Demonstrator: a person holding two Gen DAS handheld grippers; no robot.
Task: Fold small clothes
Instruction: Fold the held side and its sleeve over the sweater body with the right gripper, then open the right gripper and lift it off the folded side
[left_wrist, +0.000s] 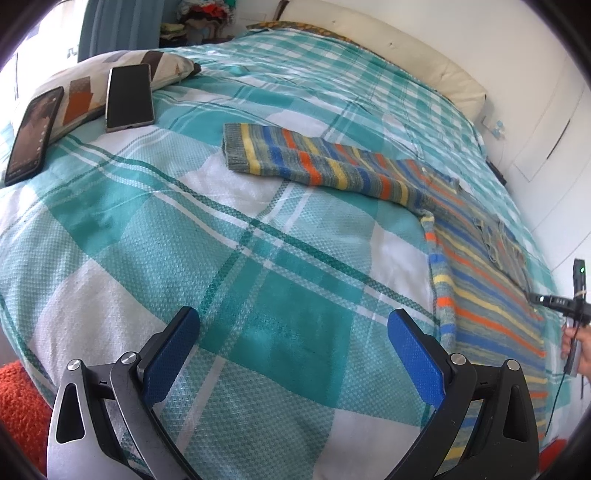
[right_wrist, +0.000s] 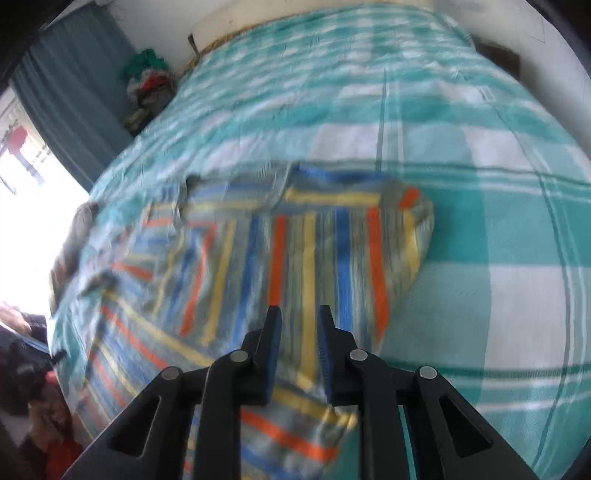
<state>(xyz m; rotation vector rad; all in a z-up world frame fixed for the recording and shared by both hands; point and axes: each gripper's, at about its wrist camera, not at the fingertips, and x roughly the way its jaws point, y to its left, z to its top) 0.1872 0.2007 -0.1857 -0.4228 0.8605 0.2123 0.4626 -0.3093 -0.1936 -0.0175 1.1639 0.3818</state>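
A striped knit sweater (left_wrist: 480, 277) in grey, blue, orange and yellow lies flat on the right side of the checked bedspread (left_wrist: 221, 258). One sleeve (left_wrist: 314, 162) stretches out to the left. My left gripper (left_wrist: 291, 325) hovers over bare bedspread to the left of the sweater's hem, open wide and holding nothing. In the blurred right wrist view the sweater (right_wrist: 295, 240) fills the middle, with a folded edge at its right side. My right gripper (right_wrist: 299, 314) hangs just above the sweater. Its jaws stand a narrow gap apart, and I see no fabric pinched between them.
Two phones (left_wrist: 129, 98) (left_wrist: 33, 136) lean on a patterned pillow (left_wrist: 110, 70) at the far left. A hand (left_wrist: 580, 343) grips a black handle at the right edge. An orange rug (left_wrist: 18, 406) lies below the bed. A clothes pile (right_wrist: 147, 81) sits by the curtain.
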